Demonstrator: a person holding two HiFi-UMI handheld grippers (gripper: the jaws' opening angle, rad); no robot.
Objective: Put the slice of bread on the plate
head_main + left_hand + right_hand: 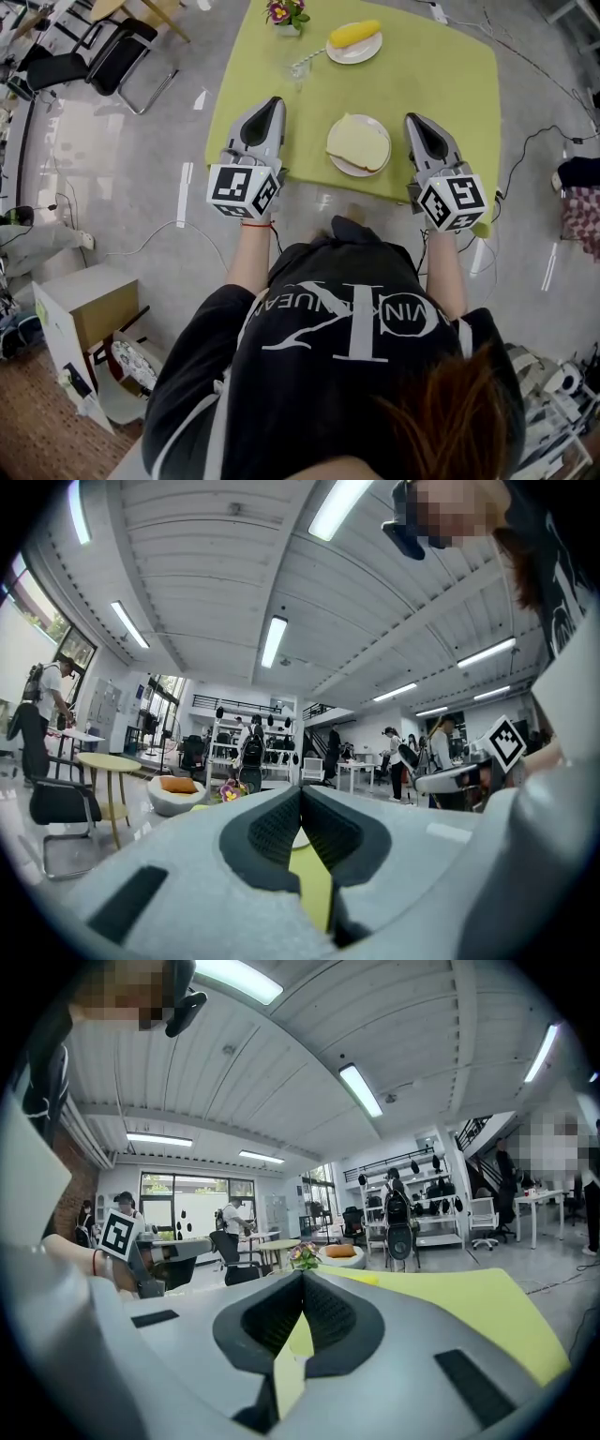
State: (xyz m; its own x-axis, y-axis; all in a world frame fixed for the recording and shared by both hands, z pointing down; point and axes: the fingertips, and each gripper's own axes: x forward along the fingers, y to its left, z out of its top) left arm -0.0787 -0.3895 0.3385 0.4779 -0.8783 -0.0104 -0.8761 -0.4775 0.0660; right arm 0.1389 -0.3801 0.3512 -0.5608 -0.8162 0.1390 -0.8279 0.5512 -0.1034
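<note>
On the green table (450, 84), close to its near edge, a white plate (349, 169) carries the slice of bread (359, 141), which lies flat and covers most of it. The left gripper (275, 101) is held over the table's near left corner and the right gripper (412, 119) over the near edge on the other side. The plate sits between them, apart from both. Each gripper view shows its two fingers pressed together at the tips with nothing between them, both pointing roughly level across the table.

Farther back on the table is a second plate (353, 54) with a piece of yellow food (355, 34) on it. To its left stand what looks like a clear glass (298, 67) and a small flowerpot (287, 13) with purple and yellow blooms. These are well beyond the bread plate.

Around the table, dark chairs (122, 56) stand at the far left, cables (525, 150) trail over the grey floor on the right, and a low cabinet (84, 309) sits beside the person (356, 347) on the left.
</note>
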